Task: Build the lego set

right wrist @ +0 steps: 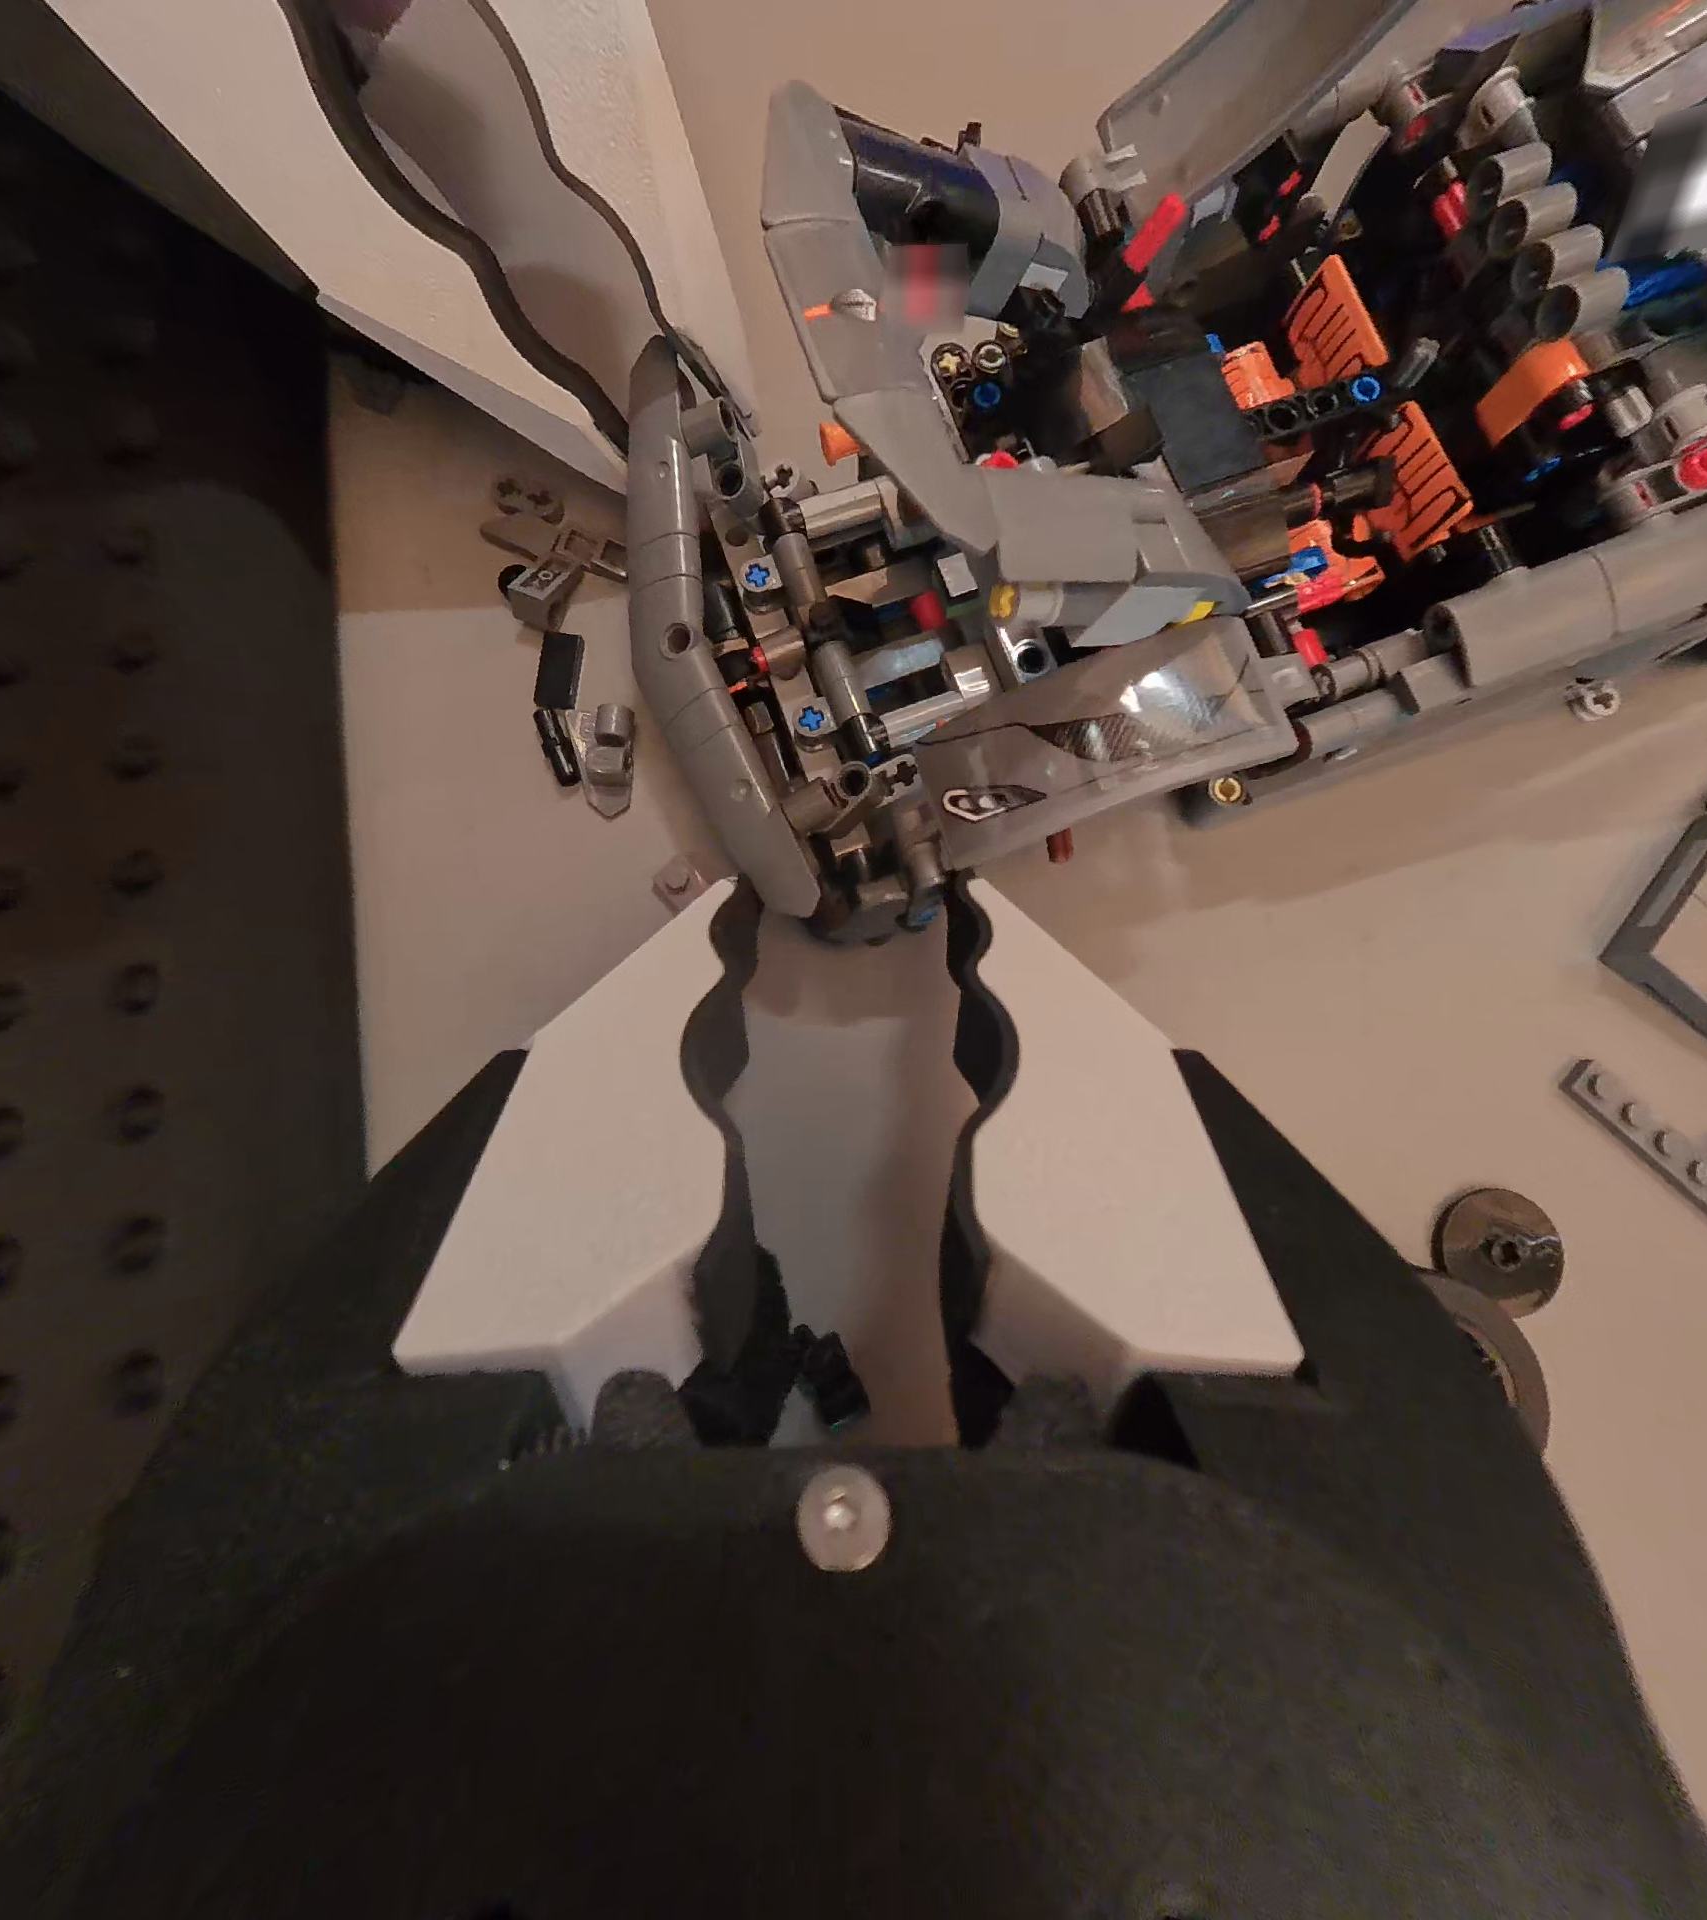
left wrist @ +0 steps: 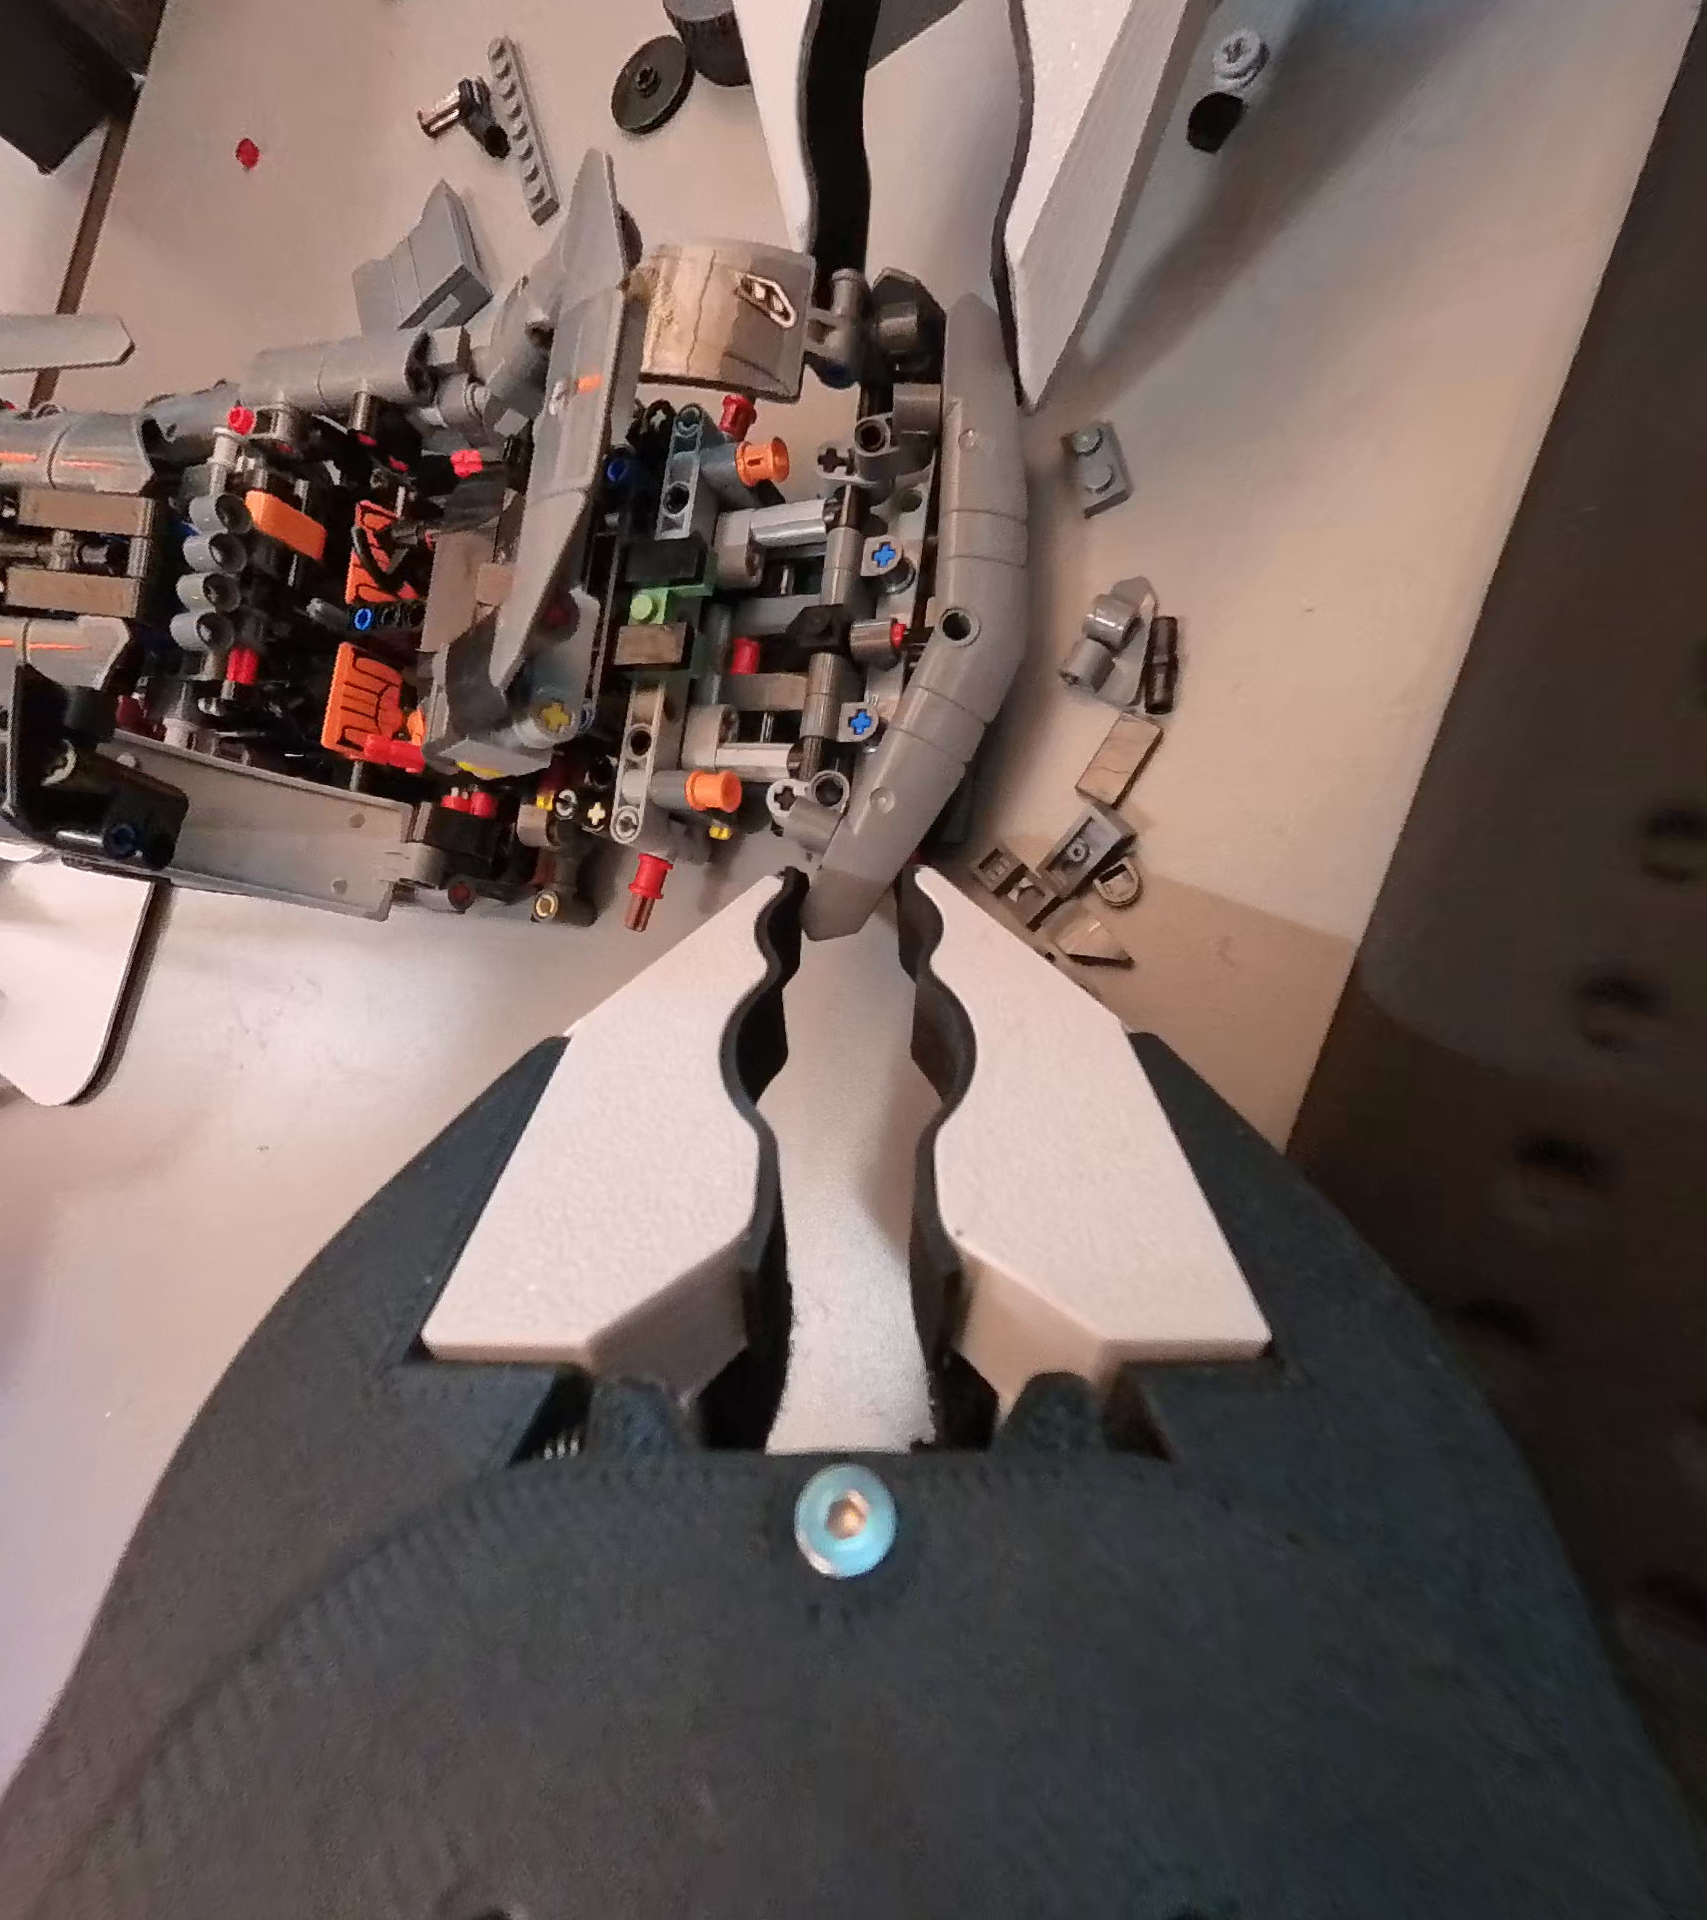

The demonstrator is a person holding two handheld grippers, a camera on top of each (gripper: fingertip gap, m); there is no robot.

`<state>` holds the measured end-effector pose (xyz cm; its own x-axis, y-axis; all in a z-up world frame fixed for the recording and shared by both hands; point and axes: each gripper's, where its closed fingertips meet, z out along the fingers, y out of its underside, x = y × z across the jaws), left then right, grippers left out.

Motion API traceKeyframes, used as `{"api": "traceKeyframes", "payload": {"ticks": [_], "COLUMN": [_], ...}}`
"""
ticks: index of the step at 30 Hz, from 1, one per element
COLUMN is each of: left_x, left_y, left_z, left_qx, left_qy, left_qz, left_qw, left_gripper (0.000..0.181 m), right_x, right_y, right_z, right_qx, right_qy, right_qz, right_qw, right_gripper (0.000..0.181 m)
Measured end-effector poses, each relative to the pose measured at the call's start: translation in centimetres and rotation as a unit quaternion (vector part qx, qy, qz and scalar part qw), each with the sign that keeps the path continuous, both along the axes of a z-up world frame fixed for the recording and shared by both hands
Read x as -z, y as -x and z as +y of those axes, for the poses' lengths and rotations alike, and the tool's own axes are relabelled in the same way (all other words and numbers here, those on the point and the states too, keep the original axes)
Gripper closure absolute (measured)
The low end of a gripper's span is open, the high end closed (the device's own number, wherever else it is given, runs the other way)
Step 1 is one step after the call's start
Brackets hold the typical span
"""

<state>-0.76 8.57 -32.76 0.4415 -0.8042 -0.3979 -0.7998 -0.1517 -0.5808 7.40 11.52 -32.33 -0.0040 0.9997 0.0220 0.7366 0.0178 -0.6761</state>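
Partly hidden, both grippers pinch the bumper [left wrist: 974, 582].

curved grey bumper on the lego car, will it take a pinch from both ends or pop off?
The curved grey bumper looks rigid but segmented, so it may separate at the seams. It seems held by small pins, so twisting could pop it off. The smooth curve may slip in the left hand-held gripper and the right hand-held gripper.

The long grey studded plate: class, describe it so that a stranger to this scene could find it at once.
Start at the large grey model car on the pale table. Beyond its far side, near a black wheel disc, lies the long grey studded plate. It alone is a narrow, flat strip with a single row of studs; the loose pieces around it are short and chunky.
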Motion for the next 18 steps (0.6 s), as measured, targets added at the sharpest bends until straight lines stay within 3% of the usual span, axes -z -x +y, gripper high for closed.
{"api": "traceKeyframes", "payload": {"ticks": [18], "left_x": [0.04], "left_y": [-0.07], "left_z": [0.04], "left_qx": [0.003], "left_qy": [0.002], "left_qz": [-0.002], "left_qw": [1.000], "left_gripper": [0.166], "right_x": [-0.06], "right_y": [-0.05], "right_z": [-0.01], "right_qx": [-0.016], "right_qy": [0.006], "right_qz": [0.003], "right_qw": [1.000], "right_gripper": [0.151]}}
